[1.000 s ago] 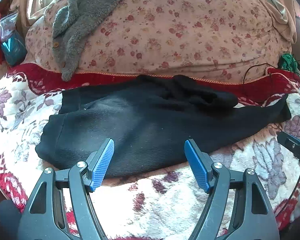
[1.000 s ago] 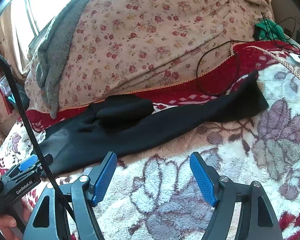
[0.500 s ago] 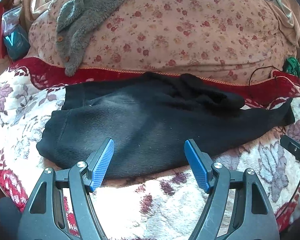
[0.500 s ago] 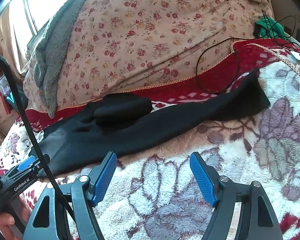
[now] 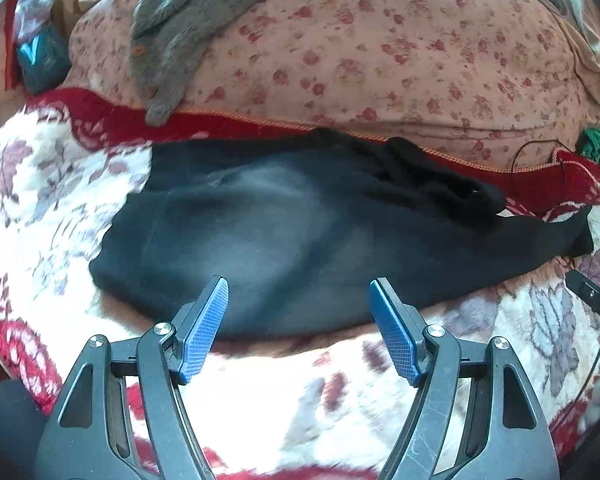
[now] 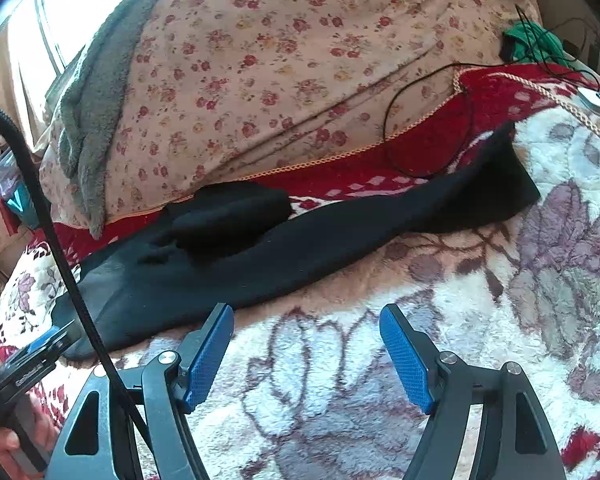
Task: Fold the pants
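pants (image 5: 284,232): black, lying along the bed (image 5: 40,184), one leg bunched on top.
left gripper (image 5: 298,320): fingers spread, empty; I've slid it closer to the near hem.
right gripper (image 6: 306,354): fingers wide, empty, over the blanket, clear of the pants.
meaning: grasp not begun.

We see our right gripper (image 6: 306,344) at the bottom of the frame, its blue pads spread wide with nothing between them, above the floral fleece blanket (image 6: 480,320). The black pants (image 6: 300,252) lie stretched from lower left to upper right. Behind them rises a flowered quilt (image 6: 280,60) with a grey garment (image 6: 96,112) draped at upper left.
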A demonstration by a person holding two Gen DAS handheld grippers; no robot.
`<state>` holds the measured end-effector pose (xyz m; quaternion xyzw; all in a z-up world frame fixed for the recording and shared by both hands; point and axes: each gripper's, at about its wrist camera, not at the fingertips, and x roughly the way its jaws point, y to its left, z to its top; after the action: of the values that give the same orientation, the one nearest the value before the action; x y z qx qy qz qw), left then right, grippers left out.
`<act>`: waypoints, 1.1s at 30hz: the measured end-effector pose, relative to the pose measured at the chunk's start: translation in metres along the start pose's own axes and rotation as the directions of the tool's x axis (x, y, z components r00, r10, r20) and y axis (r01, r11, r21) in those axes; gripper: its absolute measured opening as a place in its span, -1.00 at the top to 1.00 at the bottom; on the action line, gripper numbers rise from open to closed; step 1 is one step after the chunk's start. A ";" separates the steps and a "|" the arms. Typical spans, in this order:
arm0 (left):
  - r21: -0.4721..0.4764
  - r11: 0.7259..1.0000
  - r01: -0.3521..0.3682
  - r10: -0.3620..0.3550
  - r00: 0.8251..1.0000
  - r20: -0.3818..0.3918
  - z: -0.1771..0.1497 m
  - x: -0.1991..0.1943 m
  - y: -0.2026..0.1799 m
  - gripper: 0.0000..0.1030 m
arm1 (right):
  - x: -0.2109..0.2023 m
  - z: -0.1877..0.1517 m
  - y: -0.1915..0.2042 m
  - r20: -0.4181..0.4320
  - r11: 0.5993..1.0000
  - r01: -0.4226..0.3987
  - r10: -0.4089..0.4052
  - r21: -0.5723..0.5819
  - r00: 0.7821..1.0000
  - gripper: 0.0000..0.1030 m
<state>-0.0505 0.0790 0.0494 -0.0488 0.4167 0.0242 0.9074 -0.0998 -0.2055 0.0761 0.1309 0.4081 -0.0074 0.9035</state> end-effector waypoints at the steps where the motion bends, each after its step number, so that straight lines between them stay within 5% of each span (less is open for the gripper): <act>1: -0.027 1.000 0.014 -0.014 1.000 -0.003 -0.003 -0.002 0.010 -0.44 | 0.001 0.000 -0.003 -0.001 1.000 0.003 -0.003 0.005 1.000 -0.44; 8: -0.260 0.965 0.038 -0.037 0.999 0.008 -0.011 -0.004 0.077 -0.44 | 0.010 0.001 -0.023 -0.011 0.998 0.007 -0.006 0.069 1.000 -0.44; 14: -0.374 0.926 0.051 -0.082 0.994 -0.066 -0.017 0.014 0.090 -0.44 | 0.016 0.002 -0.029 -0.020 0.996 -0.010 0.012 0.093 1.000 -0.44; 22: -0.375 0.927 0.022 -0.042 0.998 -0.046 -0.003 0.031 0.077 -0.54 | 0.025 0.019 -0.067 0.000 0.975 -0.043 0.044 0.217 0.999 -0.44; 30: -0.407 0.912 0.053 -0.077 0.996 -0.044 0.022 0.051 0.073 -0.63 | 0.059 0.042 -0.107 0.013 0.929 -0.094 0.095 0.359 0.995 -0.43; 33: -0.404 0.913 0.054 -0.082 0.995 -0.054 0.027 0.057 0.073 -0.63 | 0.075 0.054 -0.125 0.032 0.899 -0.125 0.123 0.419 0.992 -0.09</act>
<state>0.0005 0.1548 0.0188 -0.2493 0.4322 0.0759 0.8633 -0.0245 -0.3326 0.0259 0.3478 0.3856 -0.0376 0.8538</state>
